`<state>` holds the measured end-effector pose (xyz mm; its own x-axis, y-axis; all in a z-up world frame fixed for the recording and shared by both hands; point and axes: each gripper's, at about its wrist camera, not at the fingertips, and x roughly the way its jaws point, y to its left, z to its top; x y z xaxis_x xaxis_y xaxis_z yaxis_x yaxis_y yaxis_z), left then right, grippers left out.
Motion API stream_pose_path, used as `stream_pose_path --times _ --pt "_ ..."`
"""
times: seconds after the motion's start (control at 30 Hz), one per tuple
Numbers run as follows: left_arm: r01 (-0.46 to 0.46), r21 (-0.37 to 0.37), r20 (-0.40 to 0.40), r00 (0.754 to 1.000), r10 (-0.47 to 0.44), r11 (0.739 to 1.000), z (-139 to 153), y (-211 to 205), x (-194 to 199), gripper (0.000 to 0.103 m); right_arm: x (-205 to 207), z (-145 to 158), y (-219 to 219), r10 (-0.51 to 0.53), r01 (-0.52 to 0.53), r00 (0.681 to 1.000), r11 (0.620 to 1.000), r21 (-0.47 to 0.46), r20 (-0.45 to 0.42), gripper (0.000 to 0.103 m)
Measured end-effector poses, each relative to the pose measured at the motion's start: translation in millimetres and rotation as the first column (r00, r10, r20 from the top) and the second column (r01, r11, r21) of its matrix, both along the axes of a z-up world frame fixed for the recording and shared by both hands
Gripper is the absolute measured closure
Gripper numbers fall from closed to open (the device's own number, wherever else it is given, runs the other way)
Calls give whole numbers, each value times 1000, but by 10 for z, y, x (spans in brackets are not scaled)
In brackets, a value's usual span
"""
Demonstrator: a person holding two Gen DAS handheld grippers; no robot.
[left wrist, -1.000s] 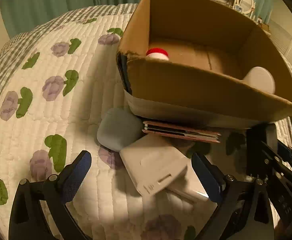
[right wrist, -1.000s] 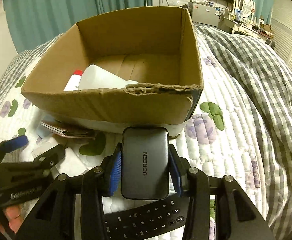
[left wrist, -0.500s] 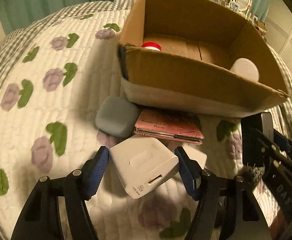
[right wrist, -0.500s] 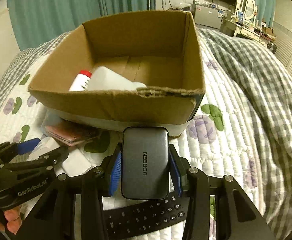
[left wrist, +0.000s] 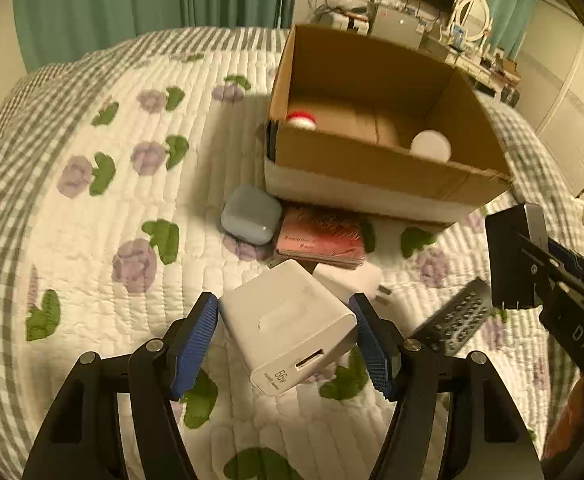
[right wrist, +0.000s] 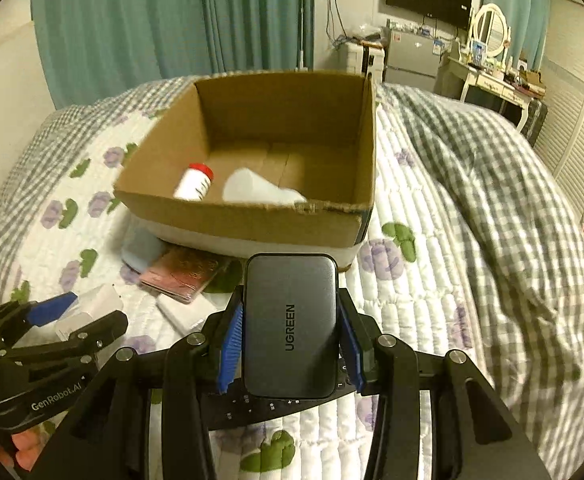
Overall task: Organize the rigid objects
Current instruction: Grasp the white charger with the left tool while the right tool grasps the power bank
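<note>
Low in the centre of the left wrist view, the left gripper (left wrist: 284, 334) is clamping a white charger block (left wrist: 288, 326), blue pads pressing both its sides, the block tilted with its port end facing the camera and riding above the floral quilt (left wrist: 92, 248). Over in the right wrist view, bottom centre, the right gripper (right wrist: 290, 334) is squeezing a grey UGREEN power bank (right wrist: 290, 326) between its pads, lifted over a black remote control (right wrist: 268, 404) lying on the bedding. Upper right of the left view, the cardboard box (left wrist: 371, 164) is sitting open, holding a red-capped bottle (left wrist: 301, 119) at its left end and a white round container (left wrist: 431, 146) toward its right. Just in front of the box, a pale blue case (left wrist: 251, 219) is resting beside a pink booklet (left wrist: 319, 239), the two touching, and another white adapter (left wrist: 347, 282) is peeking out behind the held charger.
</note>
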<state>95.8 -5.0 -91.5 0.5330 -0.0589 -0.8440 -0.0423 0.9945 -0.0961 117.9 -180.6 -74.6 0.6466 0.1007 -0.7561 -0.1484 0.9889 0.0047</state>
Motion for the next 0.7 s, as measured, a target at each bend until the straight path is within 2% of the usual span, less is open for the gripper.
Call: stream_pose_path --times 0.2,0.4,0.5,0.57,0.7 --pt "42 5 119 992 -42 999 521 -64 4 35 7 471 29 25 -27 996 999 19 81 61" --pt "102 33 249 963 -107 994 979 -122 308 35 266 926 11 57 -63 986 998 29 155 61" --pt "131 80 271 951 -148 988 1015 -196 555 35 484 1026 2 69 -76 983 996 38 168 61" --pt "152 90 252 953 -170 984 958 -255 762 35 661 1033 -6 70 -78 983 996 40 171 61" --pt "186 102 224 953 -205 977 707 -373 1148 35 1033 921 -24 74 -81 985 996 35 154 61"
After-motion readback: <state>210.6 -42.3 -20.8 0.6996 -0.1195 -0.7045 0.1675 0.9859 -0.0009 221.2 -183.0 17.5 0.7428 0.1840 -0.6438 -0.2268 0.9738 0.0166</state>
